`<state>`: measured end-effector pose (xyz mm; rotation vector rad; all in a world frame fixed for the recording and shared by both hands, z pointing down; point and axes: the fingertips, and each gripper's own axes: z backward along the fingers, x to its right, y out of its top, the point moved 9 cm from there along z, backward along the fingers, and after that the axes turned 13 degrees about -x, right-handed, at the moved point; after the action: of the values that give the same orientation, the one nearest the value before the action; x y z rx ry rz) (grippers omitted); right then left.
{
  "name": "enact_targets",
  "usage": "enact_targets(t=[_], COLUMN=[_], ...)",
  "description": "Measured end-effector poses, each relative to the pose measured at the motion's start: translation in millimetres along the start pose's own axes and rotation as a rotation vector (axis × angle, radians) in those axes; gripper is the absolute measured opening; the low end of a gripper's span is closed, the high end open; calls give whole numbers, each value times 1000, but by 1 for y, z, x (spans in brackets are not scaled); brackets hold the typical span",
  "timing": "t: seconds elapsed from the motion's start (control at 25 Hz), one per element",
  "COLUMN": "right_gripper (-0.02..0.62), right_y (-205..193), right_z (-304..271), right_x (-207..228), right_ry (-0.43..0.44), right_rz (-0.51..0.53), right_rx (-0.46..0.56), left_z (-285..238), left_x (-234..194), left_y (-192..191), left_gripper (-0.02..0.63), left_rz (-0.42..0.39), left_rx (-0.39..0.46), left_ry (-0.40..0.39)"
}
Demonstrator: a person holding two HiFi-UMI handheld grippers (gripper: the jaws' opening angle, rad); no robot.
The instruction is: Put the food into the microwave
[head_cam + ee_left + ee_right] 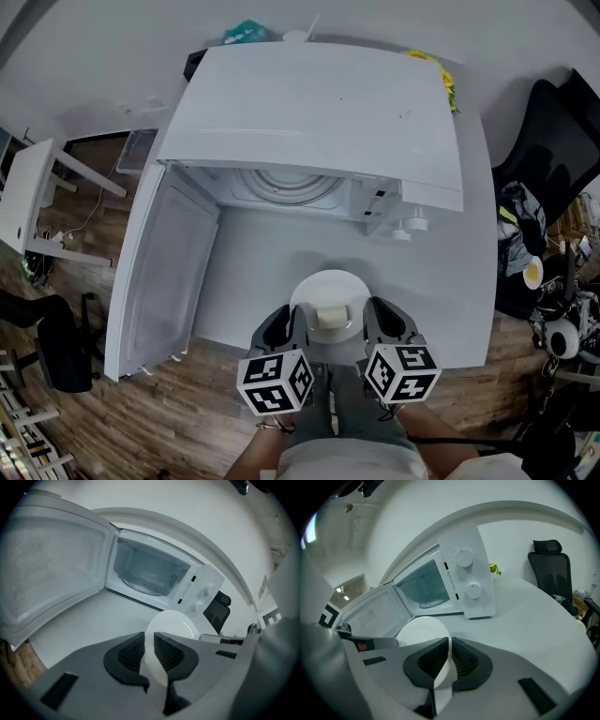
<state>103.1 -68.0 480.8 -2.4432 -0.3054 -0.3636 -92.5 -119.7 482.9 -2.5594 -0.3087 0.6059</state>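
Plainly, both sets of fingers are clamped on one white plate (330, 286), each from its own side. In the left gripper view, the left gripper (149, 641) has its two ribbed pads (129, 652) pressed against the plate's thin rim, which runs down the narrow slot between them, while the rest of the plate fans out beyond the fingertips. The right gripper (449, 651) does the same on the opposite rim, with its pads (464, 660) closed on the edge and the disc spreading away past the tips towards the left gripper. From the head view, the food (330, 317), a pale, squarish block, sits on the plate midway between the two pairs of fingers, touched by neither and on the half of the plate nearer the person. Ahead of the fingertips stands the microwave (319, 112), with its door (164, 272) swung wide open on the left gripper's side and the round turntable (286, 183) visible inside. The plate is in front of that opening, outside the cavity, over the white table (450, 291). I cannot tell whether it rests on the table or is lifted clear. Two round knobs (464, 557) mark the panel on the right gripper's side, and a dark chair (553, 573) stands beyond the table.
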Motion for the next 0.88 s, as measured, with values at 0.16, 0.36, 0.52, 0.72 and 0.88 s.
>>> enact_targets(t=[0.16,0.36,0.52,0.72,0.88], right_gripper=[20,20,20,20,20], right_y=[10,21,32,43,53], right_z=[0,-1,-3,-5,-9], right_x=[-12,-24,-34,-47,-58], right_ry=[16,28,47,70,90], right_rz=[22,42,59,68,73], right_rx=[9,22,36,51,64], left_z=[10,19,25,34,39], left_x=[-7,-13,-19,-28,-37], left_y=[6,13,22,34,50], left_gripper=[63,63,63,63,63], left_rz=[19,37,50,57,63], left_rx=[21,48,68,89,115], left_ry=[7,15,20,30,38])
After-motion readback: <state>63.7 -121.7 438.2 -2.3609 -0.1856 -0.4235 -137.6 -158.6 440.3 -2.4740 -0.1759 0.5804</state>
